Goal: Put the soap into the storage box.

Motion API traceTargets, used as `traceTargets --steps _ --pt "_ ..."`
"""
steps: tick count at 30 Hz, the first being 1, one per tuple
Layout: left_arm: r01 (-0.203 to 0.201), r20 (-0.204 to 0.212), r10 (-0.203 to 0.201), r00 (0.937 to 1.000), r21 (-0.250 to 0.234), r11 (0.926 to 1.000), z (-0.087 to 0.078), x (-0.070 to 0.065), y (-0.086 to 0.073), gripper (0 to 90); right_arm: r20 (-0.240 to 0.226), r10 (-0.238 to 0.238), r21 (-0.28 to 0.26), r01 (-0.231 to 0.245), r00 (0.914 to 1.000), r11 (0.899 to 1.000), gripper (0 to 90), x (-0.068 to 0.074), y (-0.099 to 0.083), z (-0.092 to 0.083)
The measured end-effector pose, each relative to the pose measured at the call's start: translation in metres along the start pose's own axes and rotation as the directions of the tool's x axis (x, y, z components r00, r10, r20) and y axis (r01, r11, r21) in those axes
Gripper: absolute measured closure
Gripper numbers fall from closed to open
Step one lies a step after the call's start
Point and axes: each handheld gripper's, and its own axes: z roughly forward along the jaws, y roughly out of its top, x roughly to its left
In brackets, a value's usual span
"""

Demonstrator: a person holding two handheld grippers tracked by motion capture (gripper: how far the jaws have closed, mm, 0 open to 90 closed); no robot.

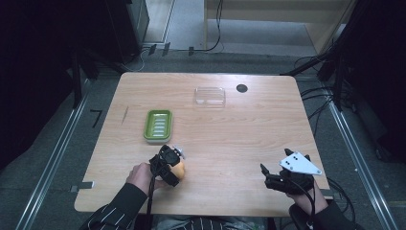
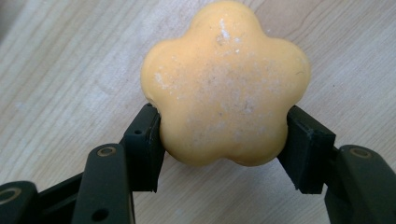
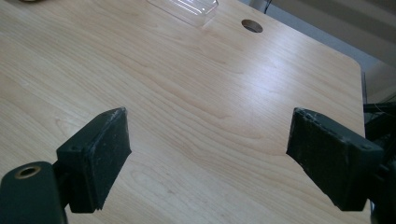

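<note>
L gripper (image 2: 224, 154) jaws pinch the flower-shaped yellow soap (image 2: 226, 84) by 2 opposite sides, near front-left of tabletop (image 1: 239, 143). Green soap dish (image 1: 158, 125) lies just beyond it, long axis running away. R gripper (image 3: 208, 158) jaws spread, nothing between, well apart.

In the high view we find the yellow soap (image 1: 179, 168) largely hidden under the left gripper (image 1: 173, 163). The clear lid (image 3: 187, 8) is cut off by the right gripper view's top edge. We cannot identify the thin object (image 1: 125, 115) at the desk's left.

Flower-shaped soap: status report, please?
Left gripper shut on yellow soap. Right gripper open, idle. Green dish ahead, path clear.
</note>
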Motion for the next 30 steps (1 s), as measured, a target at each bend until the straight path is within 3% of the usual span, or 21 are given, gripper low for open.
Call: traceTargets --steps 16,30 --pt "0.016 -0.01 -0.016 0.9998 -0.016 0.9997 -0.008 0.013 -0.004 39.6 -0.002 0.0 0.002 0.0 1.0 1.0 13.7 0.0 0.0 0.0" --pt "0.058 -0.027 -0.059 0.9979 -0.046 0.9973 -0.014 0.026 -0.003 39.5 -0.001 -0.002 0.002 0.002 1.0 1.0 13.7 0.0 0.0 0.0"
